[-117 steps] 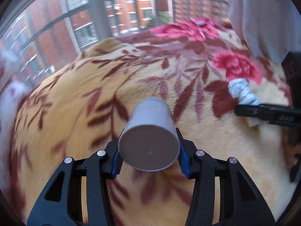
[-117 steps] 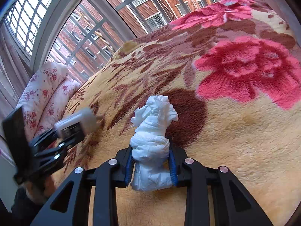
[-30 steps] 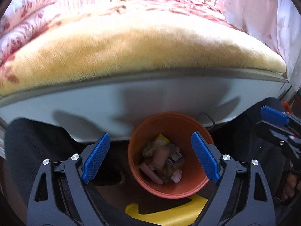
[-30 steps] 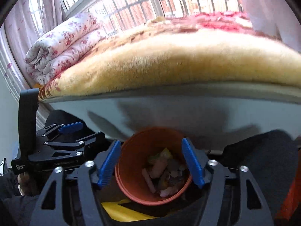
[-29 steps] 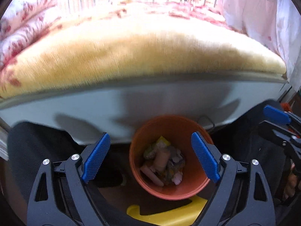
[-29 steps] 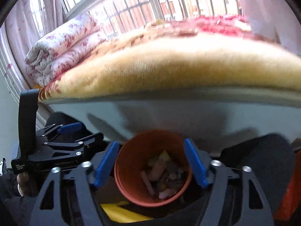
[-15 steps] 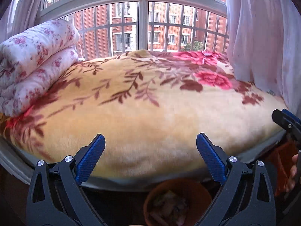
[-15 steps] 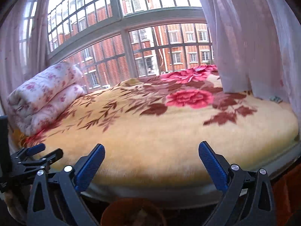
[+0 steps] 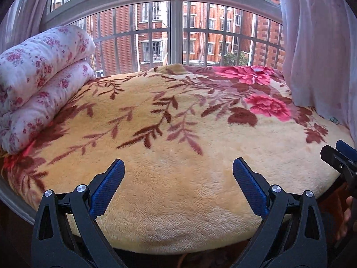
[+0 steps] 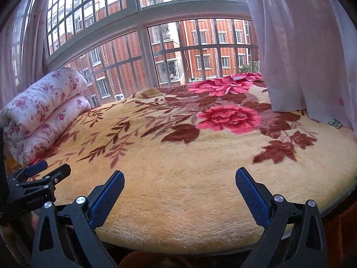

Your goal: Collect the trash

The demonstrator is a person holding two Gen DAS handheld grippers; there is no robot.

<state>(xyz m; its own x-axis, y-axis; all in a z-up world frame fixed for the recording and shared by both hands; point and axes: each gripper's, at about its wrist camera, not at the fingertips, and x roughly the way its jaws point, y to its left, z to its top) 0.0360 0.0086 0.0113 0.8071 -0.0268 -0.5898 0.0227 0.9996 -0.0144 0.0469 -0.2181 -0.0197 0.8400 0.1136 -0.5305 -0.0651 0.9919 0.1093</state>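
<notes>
My left gripper stands open and empty over the near edge of the flowered yellow blanket. My right gripper is likewise open with nothing between its blue pads. Each shows in the other's view: the right gripper at the right edge, the left gripper at the lower left. A small green-and-white scrap lies on the blanket by the curtain, also visible as the scrap at far right. Only a sliver of the orange bin shows below the bed edge.
A folded floral quilt is stacked at the bed's left end. A barred window runs behind the bed. A sheer pink curtain hangs onto the blanket's right side. A hand shows at the lower right.
Both grippers have risen from above the orange bin to bed height and tilted up. The bin has dropped almost out of view. The cup and tissue held earlier are gone from the jaws.
</notes>
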